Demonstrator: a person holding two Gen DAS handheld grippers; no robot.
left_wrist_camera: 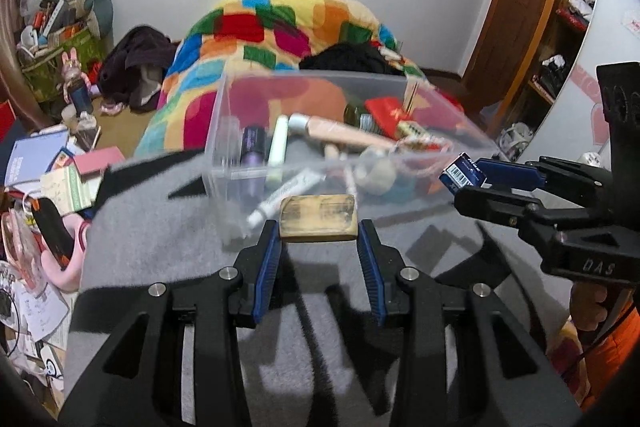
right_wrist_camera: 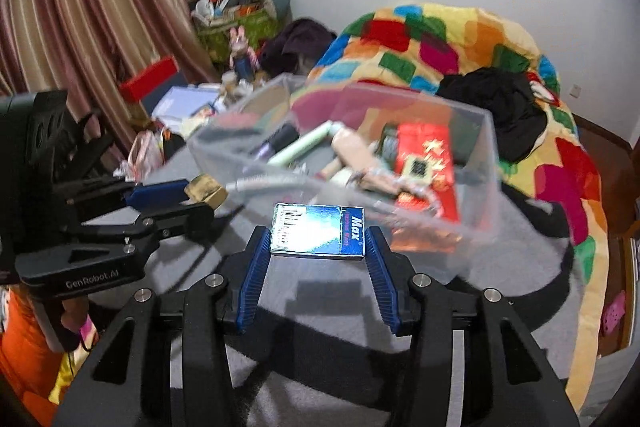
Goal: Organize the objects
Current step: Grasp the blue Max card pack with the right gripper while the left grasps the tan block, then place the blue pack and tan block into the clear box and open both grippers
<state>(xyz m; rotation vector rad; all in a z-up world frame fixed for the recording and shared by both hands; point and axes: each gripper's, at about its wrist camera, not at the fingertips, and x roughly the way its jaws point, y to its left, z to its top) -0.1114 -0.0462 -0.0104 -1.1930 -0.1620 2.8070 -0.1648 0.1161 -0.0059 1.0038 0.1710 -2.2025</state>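
Observation:
A clear plastic bin [left_wrist_camera: 224, 131] stands on a grey blanket [left_wrist_camera: 160, 239] and holds several small items: tubes, a red packet, a dark bottle. My left gripper [left_wrist_camera: 318, 227] is shut on a tan, worn rectangular block [left_wrist_camera: 318, 217], held just in front of the bin's near wall. From the right, my right gripper [left_wrist_camera: 464, 183] is shut on a small blue box [left_wrist_camera: 460, 173] with a barcode. In the right wrist view the blue box [right_wrist_camera: 318, 231] marked "Max" sits between the pads of the right gripper [right_wrist_camera: 318, 237], near the bin [right_wrist_camera: 484, 187]. The left gripper [right_wrist_camera: 200, 197] holds the tan block [right_wrist_camera: 206, 191] at left.
A colourful patchwork quilt [left_wrist_camera: 280, 27] with black clothing [left_wrist_camera: 348, 59] lies behind the bin. Books, boxes and papers [left_wrist_camera: 60, 171] crowd the left side. A striped curtain [right_wrist_camera: 100, 7] hangs at far left, and wooden shelves [left_wrist_camera: 560, 27] stand at right. A person's hand [left_wrist_camera: 588, 311] grips the right tool.

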